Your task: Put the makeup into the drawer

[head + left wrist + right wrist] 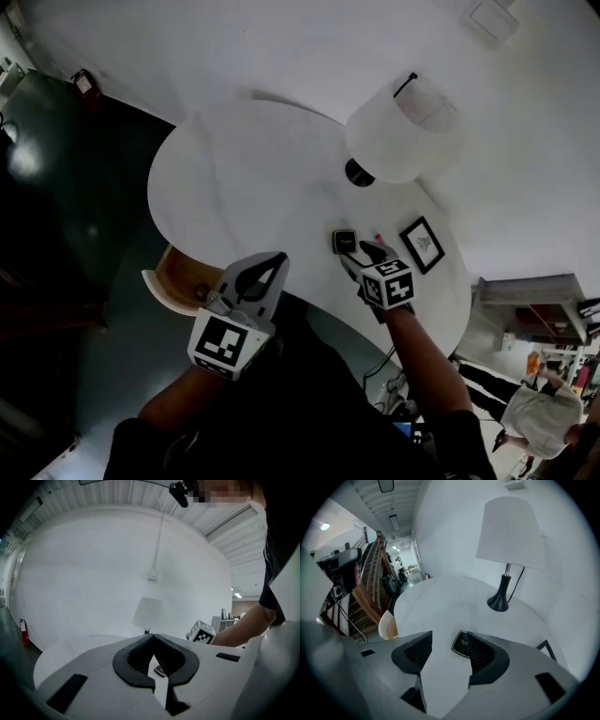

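Observation:
A small black square makeup compact [345, 241] lies on the round white table [253, 178], near its right side. My right gripper [362, 255] hovers just over it, tilted downward, open with nothing between the jaws. In the right gripper view the compact [461, 643] sits beyond the gripper [449, 638], partly hidden by the right pad. My left gripper [279, 260] is shut and empty at the table's near edge, beside the open tan drawer [174, 277]. Through its closed jaws [153, 637] the compact [160, 670] shows far off.
A white-shaded lamp [398, 127] on a black base stands at the table's back right. A small black picture frame [422, 244] lies right of the compact. The drawer [387, 625] sticks out below the table's left edge. Dark floor surrounds the table.

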A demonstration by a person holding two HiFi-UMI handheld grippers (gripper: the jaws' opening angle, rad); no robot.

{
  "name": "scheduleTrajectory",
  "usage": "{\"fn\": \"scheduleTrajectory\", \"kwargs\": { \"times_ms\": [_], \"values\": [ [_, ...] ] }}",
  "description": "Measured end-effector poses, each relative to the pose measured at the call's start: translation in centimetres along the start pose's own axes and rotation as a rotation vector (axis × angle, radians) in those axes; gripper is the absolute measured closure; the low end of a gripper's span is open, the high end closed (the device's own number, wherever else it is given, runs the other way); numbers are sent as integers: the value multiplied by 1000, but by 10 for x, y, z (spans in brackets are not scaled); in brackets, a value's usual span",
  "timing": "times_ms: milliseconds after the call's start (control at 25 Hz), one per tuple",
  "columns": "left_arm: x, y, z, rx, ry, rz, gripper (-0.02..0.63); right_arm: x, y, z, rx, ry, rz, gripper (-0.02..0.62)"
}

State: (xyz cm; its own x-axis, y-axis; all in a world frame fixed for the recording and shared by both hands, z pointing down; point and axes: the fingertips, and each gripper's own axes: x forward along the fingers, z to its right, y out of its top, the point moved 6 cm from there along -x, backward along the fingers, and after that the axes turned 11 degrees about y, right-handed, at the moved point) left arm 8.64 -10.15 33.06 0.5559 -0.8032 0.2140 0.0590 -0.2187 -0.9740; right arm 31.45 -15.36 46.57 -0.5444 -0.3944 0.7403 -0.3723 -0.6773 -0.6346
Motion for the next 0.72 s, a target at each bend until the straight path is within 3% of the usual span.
{"fn": "scheduleTrajectory", "kwargs": {
  "times_ms": [360, 720],
  "values": [
    [21, -19, -7, -33, 14, -32, 595, 38, -20, 26, 46, 9, -113, 345],
    [26, -45, -9, -62, 6, -90, 595, 62, -24, 46, 96, -48, -147, 320]
  ]
}}
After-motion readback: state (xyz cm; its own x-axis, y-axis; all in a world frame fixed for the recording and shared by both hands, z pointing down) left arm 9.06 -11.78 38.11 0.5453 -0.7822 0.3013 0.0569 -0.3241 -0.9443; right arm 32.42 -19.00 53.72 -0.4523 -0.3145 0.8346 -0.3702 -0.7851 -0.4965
